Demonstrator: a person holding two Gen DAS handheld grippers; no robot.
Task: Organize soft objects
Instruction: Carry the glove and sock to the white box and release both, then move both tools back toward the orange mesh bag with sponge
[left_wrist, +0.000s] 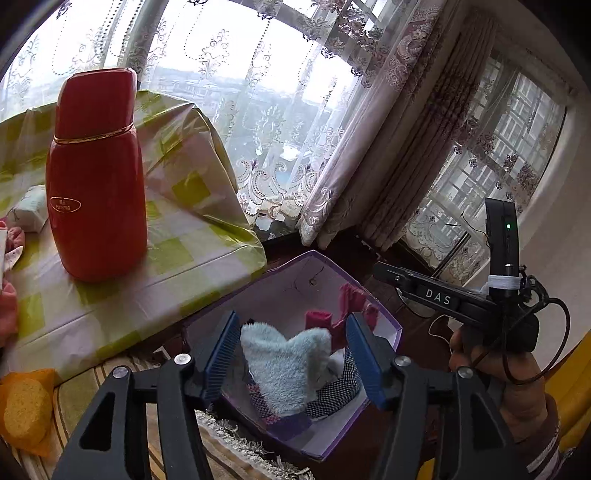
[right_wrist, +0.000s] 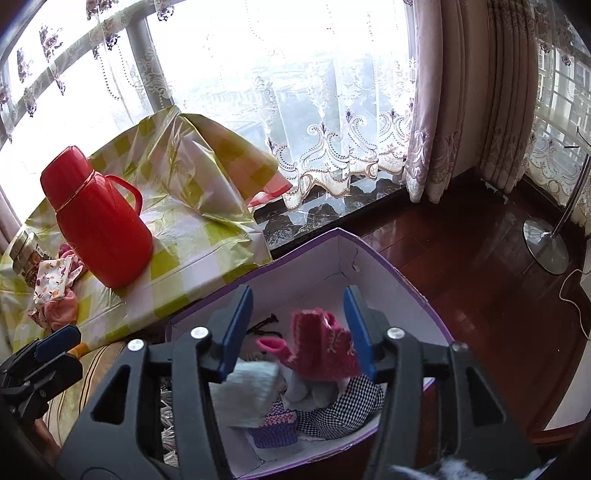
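Observation:
A purple-edged cardboard box (left_wrist: 397, 326) (right_wrist: 391, 273) stands on the floor beside the table. It holds a light blue fluffy cloth (left_wrist: 284, 365) (right_wrist: 245, 391), a pink knitted piece (right_wrist: 323, 347) (left_wrist: 351, 299), a checked cloth (right_wrist: 343, 406) and a purple knitted piece (right_wrist: 275, 430). My left gripper (left_wrist: 291, 356) is open over the box, its blue pads either side of the blue cloth without pinching it. My right gripper (right_wrist: 295, 328) is open over the box, the pink knit between its pads. More soft pieces, floral and pink (right_wrist: 55, 291), lie on the table.
A red thermos (left_wrist: 98, 177) (right_wrist: 96, 218) stands on the table with the green checked cover (left_wrist: 177, 258) (right_wrist: 199, 206). A jar (right_wrist: 24, 251) stands at its left end. A yellow sponge (left_wrist: 26, 410) lies lower left. Curtains, a dark sill and a lamp base (right_wrist: 545, 243) lie beyond.

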